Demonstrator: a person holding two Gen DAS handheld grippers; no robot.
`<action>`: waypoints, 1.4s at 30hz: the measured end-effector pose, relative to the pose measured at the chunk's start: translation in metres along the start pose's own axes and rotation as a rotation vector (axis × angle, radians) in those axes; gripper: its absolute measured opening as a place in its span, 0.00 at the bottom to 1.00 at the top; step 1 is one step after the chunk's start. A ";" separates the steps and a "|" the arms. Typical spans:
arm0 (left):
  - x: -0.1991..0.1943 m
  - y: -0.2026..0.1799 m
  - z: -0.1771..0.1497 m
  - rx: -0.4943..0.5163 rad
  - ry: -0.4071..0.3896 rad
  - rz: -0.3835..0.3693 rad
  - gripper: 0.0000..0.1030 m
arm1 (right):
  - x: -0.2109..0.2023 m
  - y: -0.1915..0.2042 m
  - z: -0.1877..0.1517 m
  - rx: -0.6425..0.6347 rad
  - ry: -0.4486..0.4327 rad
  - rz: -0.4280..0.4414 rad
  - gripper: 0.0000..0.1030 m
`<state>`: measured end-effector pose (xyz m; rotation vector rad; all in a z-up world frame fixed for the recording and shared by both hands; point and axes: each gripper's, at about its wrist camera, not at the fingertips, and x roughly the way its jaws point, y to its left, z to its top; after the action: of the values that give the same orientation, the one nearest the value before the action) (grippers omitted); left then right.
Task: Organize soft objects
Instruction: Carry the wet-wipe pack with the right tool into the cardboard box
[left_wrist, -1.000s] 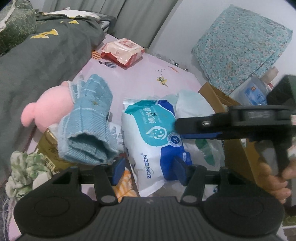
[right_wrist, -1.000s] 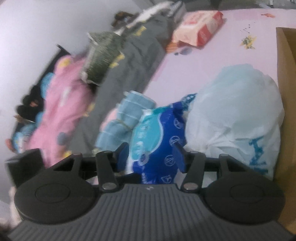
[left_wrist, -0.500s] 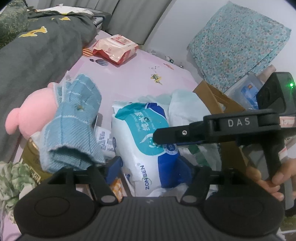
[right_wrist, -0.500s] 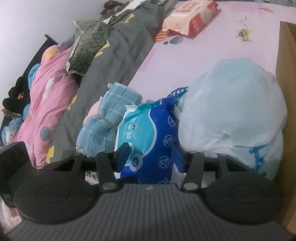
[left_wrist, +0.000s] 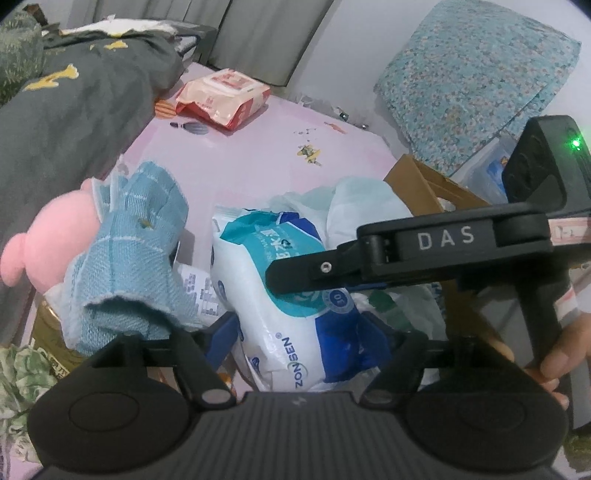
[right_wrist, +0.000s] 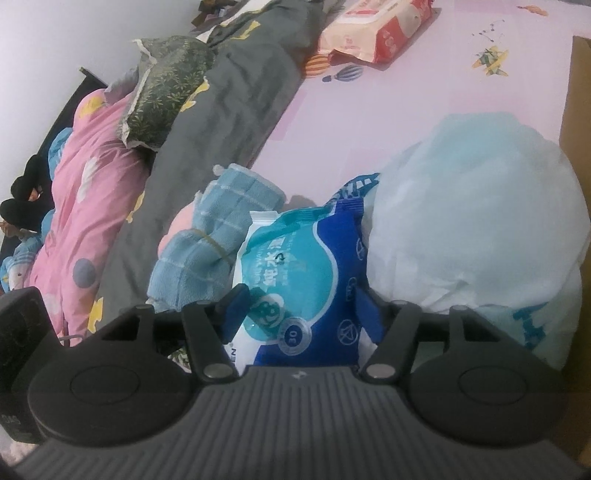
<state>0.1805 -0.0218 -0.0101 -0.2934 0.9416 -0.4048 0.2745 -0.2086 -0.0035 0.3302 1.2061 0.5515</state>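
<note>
A blue and white wipes pack (left_wrist: 288, 295) lies on the pink sheet, also in the right wrist view (right_wrist: 303, 273). My left gripper (left_wrist: 306, 332) is open, its blue fingers either side of the pack's near end. My right gripper (right_wrist: 301, 314) is open with the same pack between its fingers; its body (left_wrist: 424, 247) crosses the left wrist view. A rolled blue towel (left_wrist: 133, 251) (right_wrist: 214, 251) and a pink plush (left_wrist: 44, 240) lie left of the pack. A pale plastic bag (right_wrist: 476, 218) (left_wrist: 362, 203) bulges on its right.
A cardboard box (left_wrist: 424, 184) (right_wrist: 576, 110) stands right of the bag. A red and white tissue pack (left_wrist: 221, 98) (right_wrist: 376, 26) lies far back. A grey quilt (left_wrist: 66, 122) (right_wrist: 229, 103) runs along the left. A teal floral cushion (left_wrist: 476, 77) leans on the wall.
Both grippers have moved in around the wipes pack. The right gripper's body has swung further left across the left wrist view.
</note>
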 end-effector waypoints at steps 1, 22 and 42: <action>-0.003 -0.002 0.000 0.009 -0.007 0.003 0.68 | -0.002 0.001 0.000 -0.001 -0.005 0.003 0.60; -0.088 -0.074 0.006 0.210 -0.186 0.008 0.66 | -0.103 0.020 -0.023 0.015 -0.215 0.164 0.56; 0.048 -0.236 0.011 0.463 0.096 -0.236 0.66 | -0.238 -0.154 -0.105 0.337 -0.424 -0.014 0.56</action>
<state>0.1661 -0.2527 0.0594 0.0399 0.8806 -0.8434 0.1509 -0.4748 0.0687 0.6877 0.8838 0.2439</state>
